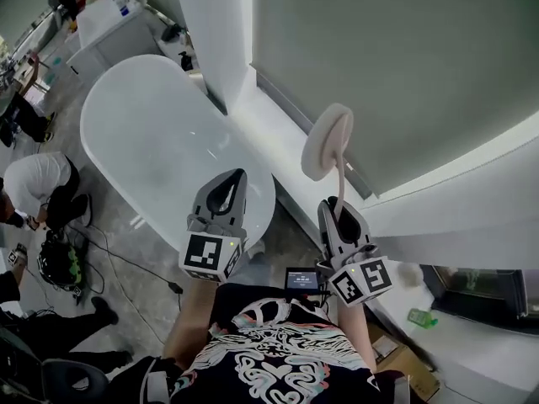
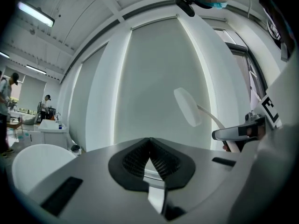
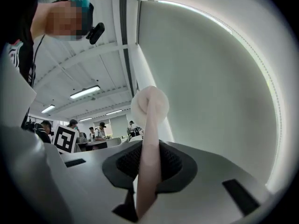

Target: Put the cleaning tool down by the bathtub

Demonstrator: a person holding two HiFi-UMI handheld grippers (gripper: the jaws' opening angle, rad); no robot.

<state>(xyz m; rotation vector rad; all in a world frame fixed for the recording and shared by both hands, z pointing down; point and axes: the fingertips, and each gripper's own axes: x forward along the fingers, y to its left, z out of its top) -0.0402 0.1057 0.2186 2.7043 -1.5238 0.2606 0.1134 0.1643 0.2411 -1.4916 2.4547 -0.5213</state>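
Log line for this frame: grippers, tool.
right gripper: shut on cleaning tool handle, pad end up | left gripper: shut, empty | tool: held aloft, not yet down by bathtub

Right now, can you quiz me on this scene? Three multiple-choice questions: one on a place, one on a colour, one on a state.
1. In the head view, the tub lies
A. right of the tool
B. left of the tool
C. under the tool

2. The tub is
A. white
B. black
C. red

3. The right gripper is
A. open and empty
B. lying on the floor
C. shut on the tool

Answers:
1 B: the tub fills the upper left, while the tool's round pad stands right of the middle.
2 A: its whole shell shows white.
3 C: the right gripper view shows the pale handle clamped between the jaws.
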